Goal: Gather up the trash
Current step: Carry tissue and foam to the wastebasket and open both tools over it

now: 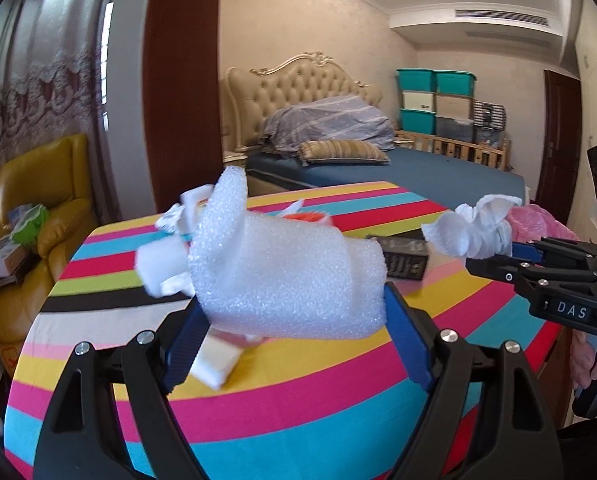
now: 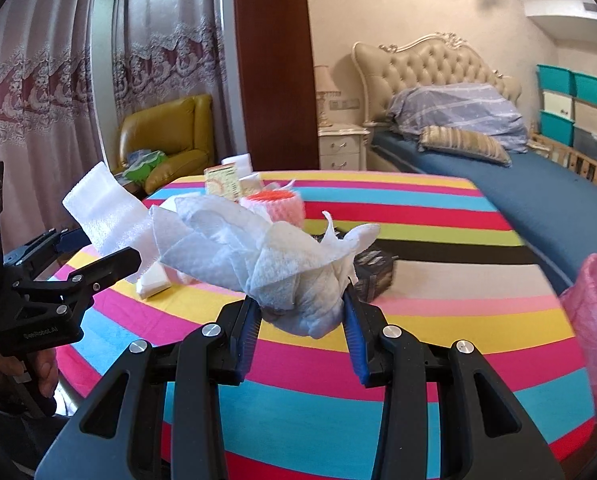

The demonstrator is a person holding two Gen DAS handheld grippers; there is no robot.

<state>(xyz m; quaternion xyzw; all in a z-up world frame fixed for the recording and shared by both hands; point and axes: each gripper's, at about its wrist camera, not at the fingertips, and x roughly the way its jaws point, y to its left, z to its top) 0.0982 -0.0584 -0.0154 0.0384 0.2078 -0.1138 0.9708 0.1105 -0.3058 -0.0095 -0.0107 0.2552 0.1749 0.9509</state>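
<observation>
My left gripper [image 1: 290,312] is shut on a rolled sheet of white foam wrap [image 1: 282,268] and holds it above the striped table [image 1: 298,400]. The foam wrap also shows in the right wrist view [image 2: 106,208]. My right gripper [image 2: 302,312] is shut on a crumpled white paper towel [image 2: 266,256], held above the table; the towel also shows in the left wrist view [image 1: 470,228]. More trash lies on the table: a white scrap [image 1: 214,364], a dark box [image 2: 374,272], pink-orange foam netting [image 2: 274,204], a small carton [image 2: 222,182].
A pink plastic bag [image 2: 594,320] hangs at the table's right edge. A yellow armchair [image 2: 166,140] with clutter stands at the far left by the curtains. A bed [image 2: 518,176] lies behind the table, with teal storage bins [image 1: 434,92] beyond.
</observation>
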